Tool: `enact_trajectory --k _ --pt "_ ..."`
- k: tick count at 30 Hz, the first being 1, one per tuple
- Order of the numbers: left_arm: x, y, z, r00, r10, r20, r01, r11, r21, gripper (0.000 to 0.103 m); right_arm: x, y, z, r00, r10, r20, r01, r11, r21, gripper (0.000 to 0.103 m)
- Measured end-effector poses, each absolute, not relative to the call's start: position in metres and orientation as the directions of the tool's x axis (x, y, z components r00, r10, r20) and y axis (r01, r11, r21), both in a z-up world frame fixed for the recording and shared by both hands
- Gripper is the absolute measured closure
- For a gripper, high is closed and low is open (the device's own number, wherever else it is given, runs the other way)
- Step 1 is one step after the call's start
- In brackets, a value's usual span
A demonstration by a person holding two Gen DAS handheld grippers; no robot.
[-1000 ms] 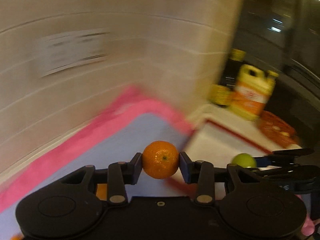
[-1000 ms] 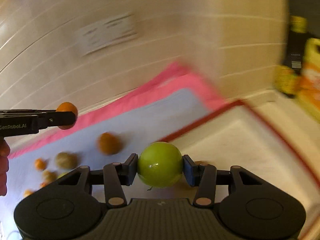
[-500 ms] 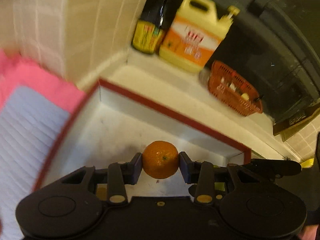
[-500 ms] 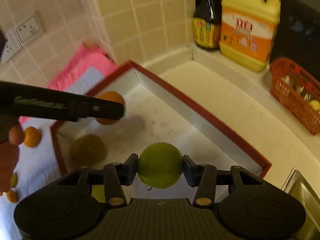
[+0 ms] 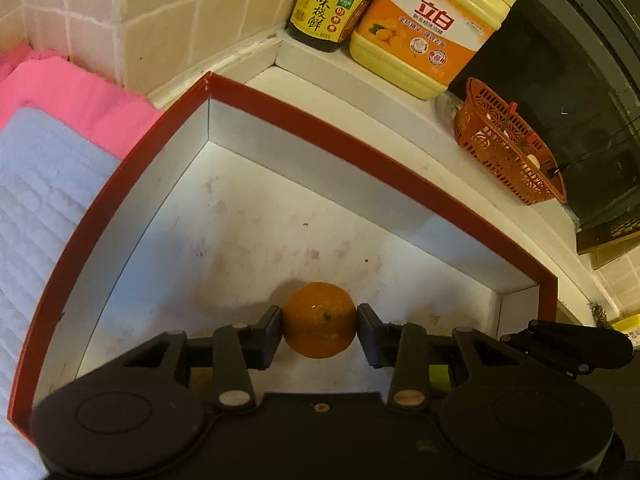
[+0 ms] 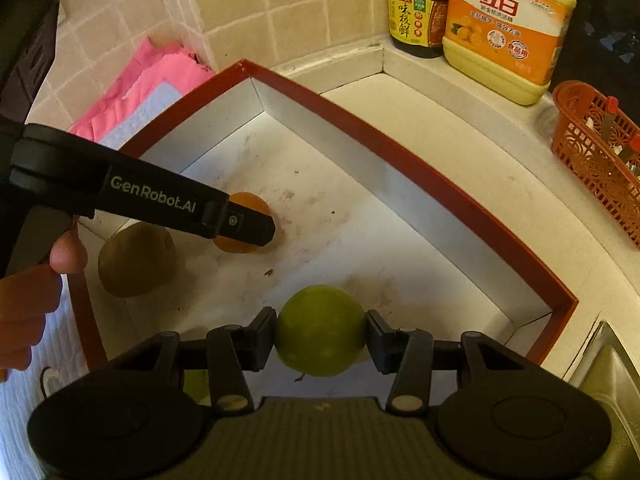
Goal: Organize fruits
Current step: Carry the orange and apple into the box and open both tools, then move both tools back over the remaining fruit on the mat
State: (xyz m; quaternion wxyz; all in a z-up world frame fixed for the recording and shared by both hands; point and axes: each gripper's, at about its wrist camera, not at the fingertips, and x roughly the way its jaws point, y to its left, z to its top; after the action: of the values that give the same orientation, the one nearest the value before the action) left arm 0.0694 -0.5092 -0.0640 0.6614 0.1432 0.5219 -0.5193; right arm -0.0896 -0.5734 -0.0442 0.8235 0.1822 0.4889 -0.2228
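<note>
My left gripper (image 5: 319, 325) is shut on a small orange (image 5: 319, 319) and holds it low over the white floor of a red-rimmed box (image 5: 340, 136). My right gripper (image 6: 320, 334) is shut on a green fruit (image 6: 320, 330) over the same box (image 6: 400, 152). In the right wrist view the left gripper (image 6: 256, 228) reaches in from the left with the orange (image 6: 248, 204) partly hidden behind its finger. A brown kiwi (image 6: 136, 258) lies in the box's left part.
A dark sauce bottle (image 6: 416, 8), a yellow detergent jug (image 6: 508, 28) and an orange plastic basket (image 6: 596, 156) stand on the counter behind the box. A pink cloth (image 5: 72, 92) with a pale mat (image 5: 36, 184) lies left. A sink edge (image 6: 604, 364) shows at right.
Both grippers moved from over the mat to over the red-rimmed box, each still holding its fruit, and have lowered toward the box floor.
</note>
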Motion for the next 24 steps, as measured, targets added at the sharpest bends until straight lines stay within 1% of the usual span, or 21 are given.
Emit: enact_trajectory --k 1,3,4,5,6,7,12,17,20,23,24 --pt "0.069 -0.508 -0.064 -0.087 -0.537 -0.839 0.836 0.418 -0.355 0.05 -0.089 -0.573 -0.045 0.419 -0.187 -0.889 0.545 0.834 0.081 0.053" --pt "0.069 -0.505 -0.061 -0.085 -0.546 -0.833 0.835 0.417 -0.359 0.039 -0.088 -0.571 -0.045 0.415 -0.188 -0.89 0.549 0.832 0.081 0.053" --pt "0.068 -0.503 -0.058 -0.076 -0.549 -0.832 0.837 0.418 -0.353 0.037 -0.089 -0.57 -0.043 0.42 -0.193 -0.887 0.552 0.83 0.081 0.051" --pt "0.068 -0.5 -0.054 -0.07 -0.556 -0.828 0.839 0.417 -0.35 0.032 -0.09 -0.57 -0.04 0.424 -0.197 -0.884 0.554 0.828 0.081 0.048" --pt "0.067 -0.496 -0.05 -0.066 -0.564 -0.823 0.841 0.413 -0.35 0.031 -0.092 -0.568 -0.035 0.434 -0.204 -0.878 0.556 0.827 0.082 0.041" --pt "0.066 -0.492 -0.045 -0.063 -0.573 -0.817 0.842 0.409 -0.351 0.031 -0.094 -0.567 -0.03 0.443 -0.212 -0.871 0.556 0.827 0.081 0.04" --pt "0.062 -0.456 -0.015 -0.008 -0.626 -0.78 0.846 0.412 -0.339 0.03 -0.102 -0.563 -0.007 0.476 -0.244 -0.845 0.559 0.826 0.077 0.04" --pt "0.061 -0.411 0.012 0.044 -0.682 -0.73 0.813 0.45 -0.37 0.03 -0.101 -0.55 0.014 0.512 -0.259 -0.819 0.545 0.835 0.077 0.037" --pt "0.057 -0.373 0.028 0.092 -0.714 -0.694 0.79 0.477 -0.386 0.03 -0.094 -0.532 0.03 0.555 -0.252 -0.793 0.505 0.859 0.08 0.037" --pt "0.056 -0.331 0.044 0.171 -0.732 -0.659 0.76 0.523 -0.385 0.03 -0.084 -0.509 0.047 0.601 -0.247 -0.761 0.446 0.893 0.062 0.031" --pt "0.056 -0.316 0.049 0.201 -0.737 -0.646 0.744 0.543 -0.389 0.03 -0.079 -0.5 0.052 0.614 -0.244 -0.75 0.426 0.903 0.054 0.027"
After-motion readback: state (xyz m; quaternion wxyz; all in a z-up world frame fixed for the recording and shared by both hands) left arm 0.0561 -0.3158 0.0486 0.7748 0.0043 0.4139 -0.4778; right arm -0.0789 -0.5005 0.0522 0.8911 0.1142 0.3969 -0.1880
